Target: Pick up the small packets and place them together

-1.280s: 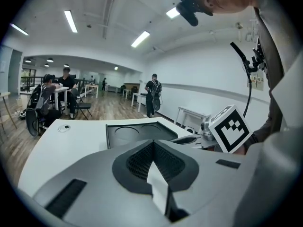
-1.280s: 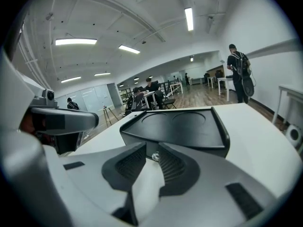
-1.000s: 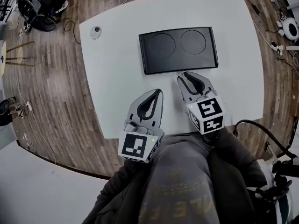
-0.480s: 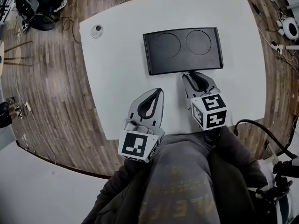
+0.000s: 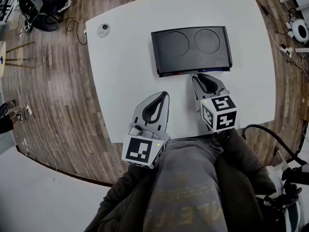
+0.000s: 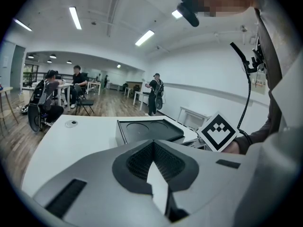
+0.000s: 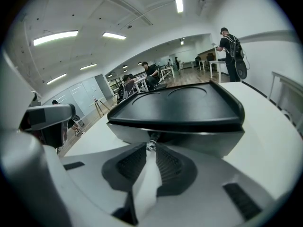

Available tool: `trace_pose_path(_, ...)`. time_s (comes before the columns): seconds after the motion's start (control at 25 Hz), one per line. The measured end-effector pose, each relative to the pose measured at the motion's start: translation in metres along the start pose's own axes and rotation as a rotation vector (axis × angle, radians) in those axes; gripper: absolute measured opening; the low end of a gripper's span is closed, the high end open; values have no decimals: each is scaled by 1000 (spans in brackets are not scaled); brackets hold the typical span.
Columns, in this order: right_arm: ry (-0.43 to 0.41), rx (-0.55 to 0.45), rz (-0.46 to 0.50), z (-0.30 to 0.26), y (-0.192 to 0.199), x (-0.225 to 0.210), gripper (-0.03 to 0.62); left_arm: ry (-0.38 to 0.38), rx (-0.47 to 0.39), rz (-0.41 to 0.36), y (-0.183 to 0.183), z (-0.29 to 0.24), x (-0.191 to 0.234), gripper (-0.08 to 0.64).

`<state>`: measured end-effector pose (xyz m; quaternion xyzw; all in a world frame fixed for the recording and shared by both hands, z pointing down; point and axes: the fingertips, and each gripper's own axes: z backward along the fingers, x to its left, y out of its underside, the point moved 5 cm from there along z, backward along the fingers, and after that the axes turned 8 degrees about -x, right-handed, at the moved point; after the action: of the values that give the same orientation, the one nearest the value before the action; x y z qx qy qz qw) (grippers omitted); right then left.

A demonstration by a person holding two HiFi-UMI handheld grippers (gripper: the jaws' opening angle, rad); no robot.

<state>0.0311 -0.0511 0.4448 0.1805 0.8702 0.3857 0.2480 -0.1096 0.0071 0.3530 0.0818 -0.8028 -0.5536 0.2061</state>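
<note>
White bench point(image 5: 125, 81) with rounded corners stands on a wood-plank floor point(image 5: 53, 91). A black tray point(image 5: 191, 50) with two round rings lies on the bench, toward its far side. A small round disc point(image 5: 103, 30) is set in the bench well left of the tray, near the far left corner. The right gripper point(image 5: 201, 76) is at the tray's near edge, its tips right up against the tray's near wall. Its jaws have just been closing and are nearly together, pinching a small shiny piece point(image 7: 151, 145) at the very tips, against that wall. Cannot tell whether the piece is a packet's corner. A thin blue and red streak point(image 5: 193, 72) runs along the tray's near edge in the head view; what it is stays unclear. The left gripper point(image 5: 162, 96) is over bare bench, nearer the person than the tray and just left of its near left corner, jaws together at the tips with nothing between them. The person's lap point(image 5: 188, 192) in grey trousers is on the near side of the bench. A black cable point(image 5: 268, 132) loops right of the lap. On the floor well left of the tray there are loose cords point(image 5: 72, 27), dark bags point(image 5: 41, 6) and wooden stool legs point(image 5: 19, 57). The room is open office space with a white ceiling and strip lights point(image 6: 75, 18). Seated people point(image 6: 78, 82) are at desks beyond the tray. A standing person point(image 7: 230, 48) with a backpack is beyond its far right end.
</note>
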Motion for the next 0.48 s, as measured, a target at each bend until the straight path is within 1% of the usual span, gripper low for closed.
trace_pose_path(0.48, -19, 4, 2, 25, 25, 7, 67, 29, -3, -21, 5, 12, -23, -3)
